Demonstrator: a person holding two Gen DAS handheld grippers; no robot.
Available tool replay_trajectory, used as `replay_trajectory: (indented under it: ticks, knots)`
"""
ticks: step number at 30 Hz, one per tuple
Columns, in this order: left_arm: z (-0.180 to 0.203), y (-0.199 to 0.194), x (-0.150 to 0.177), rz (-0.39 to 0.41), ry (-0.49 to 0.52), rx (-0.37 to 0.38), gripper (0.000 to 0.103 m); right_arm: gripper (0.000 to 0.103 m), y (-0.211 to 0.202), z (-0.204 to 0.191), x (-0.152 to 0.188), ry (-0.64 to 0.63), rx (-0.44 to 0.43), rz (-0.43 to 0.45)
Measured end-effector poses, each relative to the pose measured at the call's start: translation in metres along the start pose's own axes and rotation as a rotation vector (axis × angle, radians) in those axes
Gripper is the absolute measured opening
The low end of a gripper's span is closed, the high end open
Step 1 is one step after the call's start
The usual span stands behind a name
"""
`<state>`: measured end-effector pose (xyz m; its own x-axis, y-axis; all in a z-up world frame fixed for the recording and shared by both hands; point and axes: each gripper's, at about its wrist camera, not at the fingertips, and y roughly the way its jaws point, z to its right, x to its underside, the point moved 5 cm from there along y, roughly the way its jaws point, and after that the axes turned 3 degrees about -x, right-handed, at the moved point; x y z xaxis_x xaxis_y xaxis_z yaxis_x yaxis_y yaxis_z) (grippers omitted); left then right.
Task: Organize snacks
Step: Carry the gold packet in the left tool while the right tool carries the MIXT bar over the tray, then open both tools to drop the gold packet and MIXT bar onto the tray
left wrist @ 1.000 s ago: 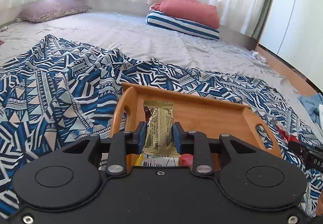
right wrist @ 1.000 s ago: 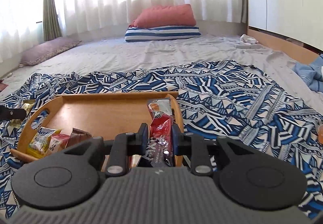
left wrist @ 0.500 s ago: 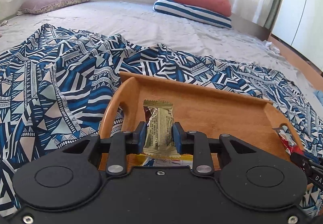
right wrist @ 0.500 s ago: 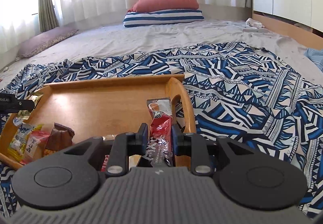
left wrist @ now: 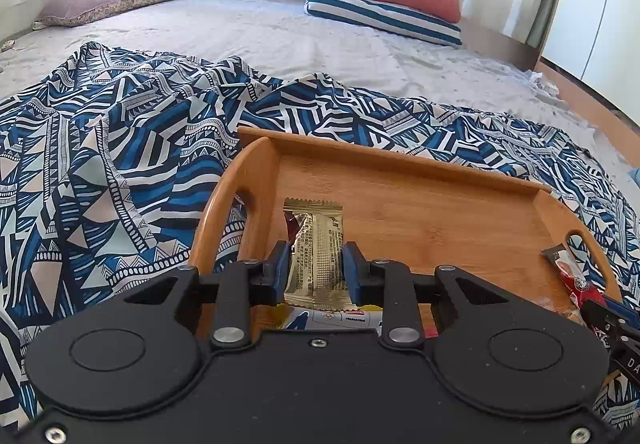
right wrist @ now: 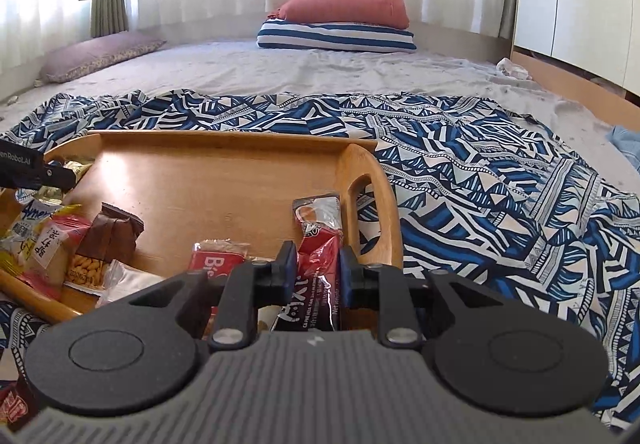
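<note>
Hovering over the wooden tray's point(left wrist: 400, 163) two handle ends, the left gripper point(left wrist: 314, 270) is pinching a gold snack packet point(left wrist: 316, 244) while the right gripper point(right wrist: 318, 268) is clamping a red one point(right wrist: 318, 244) (release presumably follows).

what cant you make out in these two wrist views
- Lower end of the gold foil snack packet, left wrist view: hidden behind the black left gripper.
- Lower end of the red snack packet, right wrist view: hidden behind the right gripper.
- Near rim of the wooden tray: covered by both grippers.
</note>
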<state>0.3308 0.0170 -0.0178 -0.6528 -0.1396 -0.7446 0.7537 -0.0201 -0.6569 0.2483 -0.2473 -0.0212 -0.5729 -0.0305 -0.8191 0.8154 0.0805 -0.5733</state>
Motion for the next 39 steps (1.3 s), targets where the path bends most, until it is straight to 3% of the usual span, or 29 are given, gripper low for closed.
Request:
replay_trajectory:
  ticks: [18, 22, 24, 28, 33, 39]
  knots:
    - [-0.001, -0.002, 0.010, -0.009, 0.023, -0.022, 0.029, 0.031, -0.002, -0.003, 0.001, 0.114, -0.087, -0.024]
    - [0.000, -0.008, 0.009, -0.010, 0.032, -0.021, 0.046, 0.040, -0.004, -0.001, 0.000, 0.123, -0.082, -0.023]
    - [0.003, -0.014, 0.008, -0.001, 0.051, -0.019, 0.054, 0.052, -0.006, 0.000, -0.002, 0.122, -0.081, -0.020]
    - [0.008, -0.031, 0.007, 0.024, 0.079, 0.002, 0.075, 0.055, -0.015, -0.001, -0.006, 0.115, -0.077, -0.007]
    - [0.015, -0.060, 0.009, 0.059, 0.130, 0.012, 0.093, 0.063, -0.033, -0.003, -0.011, 0.085, -0.076, 0.020]
    - [0.022, -0.100, 0.025, 0.083, 0.180, 0.063, 0.100, 0.074, -0.058, -0.005, -0.014, 0.067, -0.099, 0.055]
